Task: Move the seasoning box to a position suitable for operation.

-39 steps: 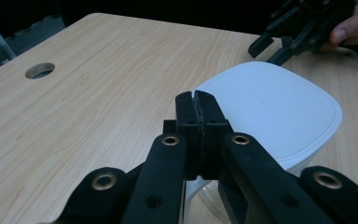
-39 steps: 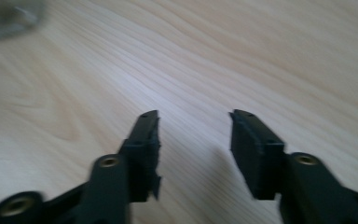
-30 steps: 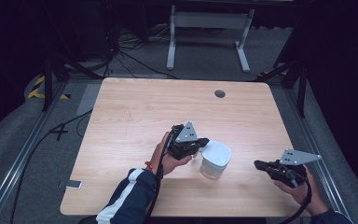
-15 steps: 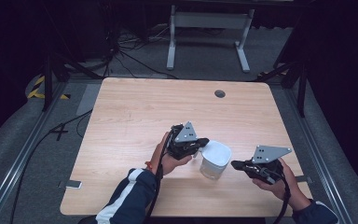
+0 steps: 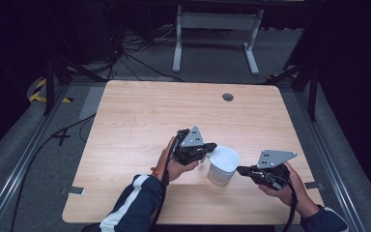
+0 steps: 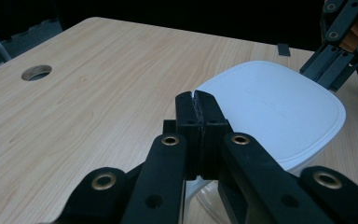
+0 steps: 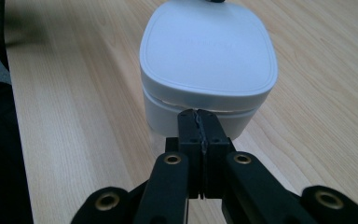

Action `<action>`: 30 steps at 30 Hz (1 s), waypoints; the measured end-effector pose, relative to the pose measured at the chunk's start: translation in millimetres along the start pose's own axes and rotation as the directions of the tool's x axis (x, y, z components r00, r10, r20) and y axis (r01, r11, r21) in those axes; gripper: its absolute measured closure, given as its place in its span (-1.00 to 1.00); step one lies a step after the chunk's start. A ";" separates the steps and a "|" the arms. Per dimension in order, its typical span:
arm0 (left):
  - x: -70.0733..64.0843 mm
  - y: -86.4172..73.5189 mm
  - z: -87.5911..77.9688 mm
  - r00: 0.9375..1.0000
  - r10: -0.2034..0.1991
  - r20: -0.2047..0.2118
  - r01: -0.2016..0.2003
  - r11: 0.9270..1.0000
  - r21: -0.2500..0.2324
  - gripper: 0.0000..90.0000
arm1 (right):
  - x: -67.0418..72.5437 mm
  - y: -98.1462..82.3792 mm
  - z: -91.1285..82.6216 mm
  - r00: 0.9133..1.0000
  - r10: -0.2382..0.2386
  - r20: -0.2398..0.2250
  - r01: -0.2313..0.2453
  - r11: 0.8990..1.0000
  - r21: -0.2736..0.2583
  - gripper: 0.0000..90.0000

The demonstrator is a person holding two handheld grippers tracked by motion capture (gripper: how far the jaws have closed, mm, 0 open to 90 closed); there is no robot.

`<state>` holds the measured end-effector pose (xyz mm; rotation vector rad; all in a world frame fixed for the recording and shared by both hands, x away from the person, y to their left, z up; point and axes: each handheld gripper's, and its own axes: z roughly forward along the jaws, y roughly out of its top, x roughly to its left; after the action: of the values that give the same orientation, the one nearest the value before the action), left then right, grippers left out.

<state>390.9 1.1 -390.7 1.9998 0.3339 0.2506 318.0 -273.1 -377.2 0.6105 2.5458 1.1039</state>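
Note:
A white tub with a rounded-square lid point(image 5: 223, 164) stands on the wooden table point(image 5: 140, 121), near its front edge. My left gripper point(image 5: 213, 145) is shut, its tips at the tub's left rim point(image 6: 270, 107), with nothing between the jaws. From the right, my right gripper point(image 5: 240, 170) points at the tub's side and is shut and empty too. In the right gripper view the tub point(image 7: 207, 56) stands just beyond the closed tips point(image 7: 199, 116). The left gripper view has my left tips point(image 6: 196, 100) pressed together at the lid's edge, and the right gripper's jaws point(image 6: 328, 65) behind the tub.
A round cable hole point(image 5: 228, 96) sits in the table's far side. A metal stand point(image 5: 216, 29) and cables lie on the floor beyond the table. A rail point(image 5: 24, 159) runs along the left side.
My right gripper has moved left toward the tub, from the table's right edge to just beside it. The left gripper and the tub have stayed put.

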 end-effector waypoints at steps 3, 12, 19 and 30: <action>-0.3 -0.3 0.4 1.000 -0.004 -0.001 0.004 1.000 0.001 0.99 | 0.9 3.5 -0.6 1.000 0.003 0.002 -0.002 1.000 -0.020 0.99; -0.4 -2.2 -0.5 1.000 -0.009 -0.014 0.009 1.000 0.013 0.98 | -0.3 16.0 -5.6 1.000 0.001 0.016 0.000 0.997 -0.075 0.99; -3.0 -10.0 -16.8 0.997 0.010 -0.078 -0.007 0.999 0.040 0.94 | -2.9 30.4 -1.4 1.000 -0.019 0.021 0.021 0.993 -0.118 0.99; -9.9 -36.2 -57.2 0.989 -0.022 -0.143 0.032 0.997 0.068 0.91 | -7.3 51.1 12.3 0.997 -0.078 -0.001 0.077 0.986 -0.147 0.99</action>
<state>358.8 60.9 -398.9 2.0501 0.4656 0.3703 342.9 -237.6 -346.6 0.4672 2.4436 1.2545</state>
